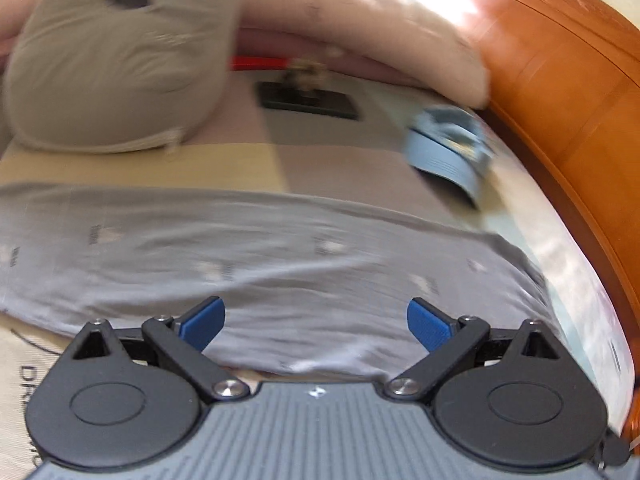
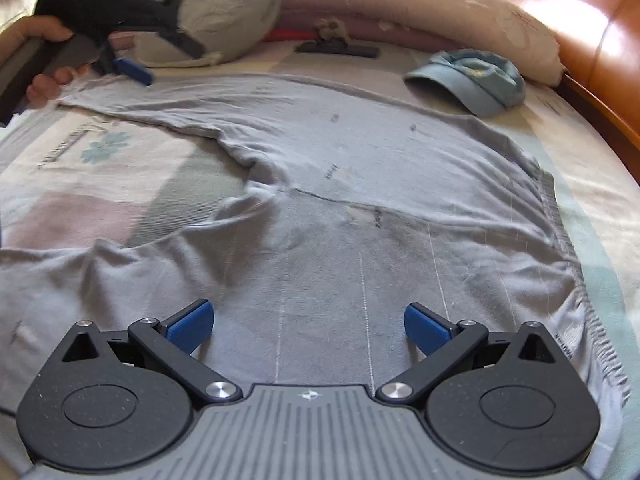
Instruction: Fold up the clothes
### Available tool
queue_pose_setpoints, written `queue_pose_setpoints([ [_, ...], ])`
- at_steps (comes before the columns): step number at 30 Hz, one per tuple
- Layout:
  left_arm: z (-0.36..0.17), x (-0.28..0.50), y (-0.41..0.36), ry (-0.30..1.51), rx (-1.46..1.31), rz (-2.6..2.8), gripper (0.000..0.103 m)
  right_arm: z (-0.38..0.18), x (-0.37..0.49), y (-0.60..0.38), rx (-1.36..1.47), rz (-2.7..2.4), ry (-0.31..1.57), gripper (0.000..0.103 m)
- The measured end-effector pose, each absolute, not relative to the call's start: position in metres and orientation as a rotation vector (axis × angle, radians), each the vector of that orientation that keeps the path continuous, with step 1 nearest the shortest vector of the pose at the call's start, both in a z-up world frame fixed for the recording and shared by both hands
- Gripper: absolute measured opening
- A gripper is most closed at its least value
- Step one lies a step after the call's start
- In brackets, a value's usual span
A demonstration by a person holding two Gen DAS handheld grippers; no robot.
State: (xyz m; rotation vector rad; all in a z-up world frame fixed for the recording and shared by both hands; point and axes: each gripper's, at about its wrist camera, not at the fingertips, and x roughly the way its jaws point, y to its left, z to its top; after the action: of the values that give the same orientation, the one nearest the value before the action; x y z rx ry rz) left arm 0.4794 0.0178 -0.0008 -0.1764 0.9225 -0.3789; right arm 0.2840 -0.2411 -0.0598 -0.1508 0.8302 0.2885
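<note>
Both tongs gape empty: the right tongs (image 2: 308, 330) over the grey trousers (image 2: 360, 168) on the bed (image 2: 592, 184), the left tongs (image 1: 316, 326) at one leg's end.

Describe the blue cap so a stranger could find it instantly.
Start at the orange-brown headboard on the right side of the bed. Below it lies a long pale bolster pillow; the blue cap rests on the sheet beside it, just beyond the grey garment. It is the only light-blue, brimmed item there.
</note>
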Motion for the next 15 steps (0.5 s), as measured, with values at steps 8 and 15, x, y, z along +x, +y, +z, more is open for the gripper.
queue_pose_setpoints([
  [8, -0.021, 0.465, -0.072, 0.911, -0.034, -0.603, 0.098, -0.061, 0.267, -0.281, -0.181, 0.145, 0.865, 0.103],
  [15, -0.042, 0.463, -0.092, 0.991, -0.016, -0.587, 0.099, -0.069, 0.252, -0.323, -0.044, 0.045, 0.889, 0.103],
])
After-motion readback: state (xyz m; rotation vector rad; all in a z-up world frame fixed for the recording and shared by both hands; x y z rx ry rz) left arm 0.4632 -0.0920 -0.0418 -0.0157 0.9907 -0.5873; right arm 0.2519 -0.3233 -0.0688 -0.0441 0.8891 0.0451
